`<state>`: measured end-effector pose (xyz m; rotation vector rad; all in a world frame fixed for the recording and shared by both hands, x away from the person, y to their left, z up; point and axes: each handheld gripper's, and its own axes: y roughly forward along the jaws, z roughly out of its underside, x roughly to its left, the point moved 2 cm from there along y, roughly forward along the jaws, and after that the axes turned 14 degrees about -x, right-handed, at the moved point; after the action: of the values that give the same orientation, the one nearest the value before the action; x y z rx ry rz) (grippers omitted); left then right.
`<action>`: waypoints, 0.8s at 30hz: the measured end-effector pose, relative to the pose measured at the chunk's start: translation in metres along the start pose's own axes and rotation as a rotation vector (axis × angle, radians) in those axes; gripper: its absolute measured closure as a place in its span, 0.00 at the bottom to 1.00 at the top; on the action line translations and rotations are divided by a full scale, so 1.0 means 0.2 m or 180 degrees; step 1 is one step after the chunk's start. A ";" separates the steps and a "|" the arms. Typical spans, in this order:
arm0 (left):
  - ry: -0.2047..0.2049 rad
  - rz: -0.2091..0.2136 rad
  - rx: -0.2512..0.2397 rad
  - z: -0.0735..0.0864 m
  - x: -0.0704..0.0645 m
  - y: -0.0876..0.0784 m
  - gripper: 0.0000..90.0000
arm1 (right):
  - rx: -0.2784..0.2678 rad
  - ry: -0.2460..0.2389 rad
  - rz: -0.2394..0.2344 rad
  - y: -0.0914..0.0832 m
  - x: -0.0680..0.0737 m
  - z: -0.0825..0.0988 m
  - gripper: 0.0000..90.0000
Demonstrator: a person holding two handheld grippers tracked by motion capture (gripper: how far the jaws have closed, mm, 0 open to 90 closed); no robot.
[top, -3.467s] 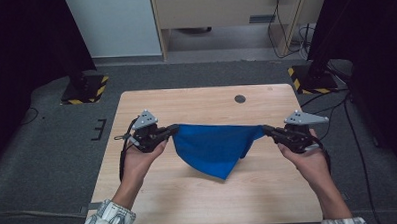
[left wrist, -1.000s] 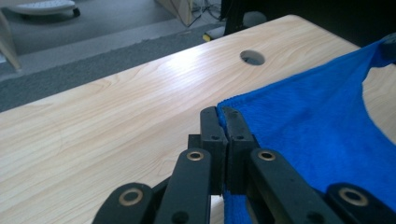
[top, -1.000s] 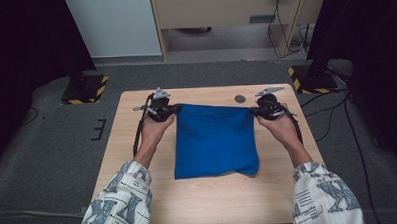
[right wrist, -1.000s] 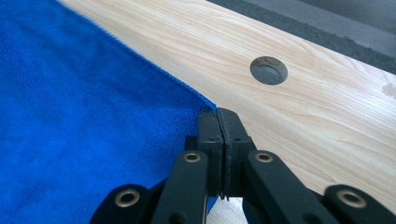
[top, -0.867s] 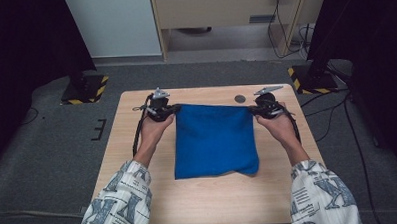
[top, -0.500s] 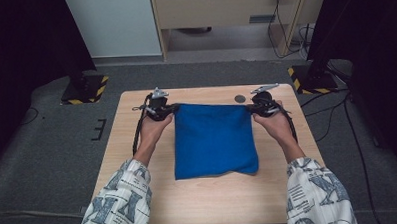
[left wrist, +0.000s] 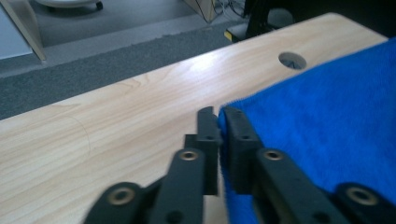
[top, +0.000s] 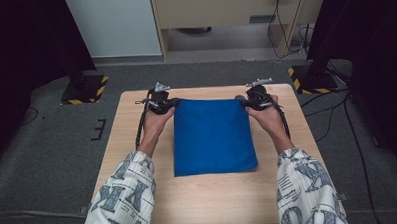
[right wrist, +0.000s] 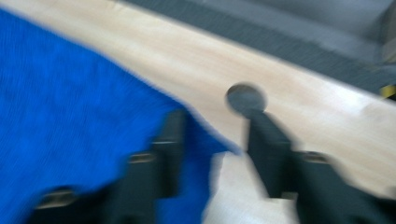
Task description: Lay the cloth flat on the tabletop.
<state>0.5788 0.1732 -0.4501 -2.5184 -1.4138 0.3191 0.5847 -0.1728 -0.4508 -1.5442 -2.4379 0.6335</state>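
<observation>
Cloth flat mid-table; L tongs & R tongs at far corners.

Cloth flat on my bench.
My left gripper and right gripper sit at the blue cloth's far corners.

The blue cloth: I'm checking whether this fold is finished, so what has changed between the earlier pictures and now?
The blue cloth, earlier hanging between the two grippers, now lies folded flat on the table. Both grippers' jaws have just been opening: the right gripper stands apart with the corner loose between its jaws, while the left gripper has parted only slightly around the cloth's edge. Over the last second the cloth has kept its place, with both hands at its far corners.
</observation>
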 end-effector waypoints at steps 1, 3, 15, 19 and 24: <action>-0.0012 -0.0001 -0.0031 0.00 0.00 0.00 0.77 | -0.0077 -0.0021 0.0045 -0.01 0.00 -0.01 0.49; 0.0016 0.0021 -0.0083 -0.01 0.01 -0.01 0.75 | -0.0149 -0.0017 0.0084 -0.02 -0.01 -0.02 0.41; 0.0160 -0.0049 0.0043 -0.06 -0.01 -0.07 0.66 | -0.0062 0.0045 0.0064 -0.15 -0.04 0.02 0.35; 0.0211 -0.0011 0.0024 -0.07 -0.06 -0.12 0.65 | -0.0041 0.0078 0.0029 -0.20 -0.04 0.07 0.36; 0.0248 0.0070 0.0048 -0.02 -0.13 -0.22 0.65 | -0.0026 0.0134 -0.0120 -0.29 -0.03 0.18 0.45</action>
<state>0.5310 0.1731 -0.4305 -2.5074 -1.3505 0.2320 0.5267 -0.2074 -0.4559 -1.4954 -2.4356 0.5791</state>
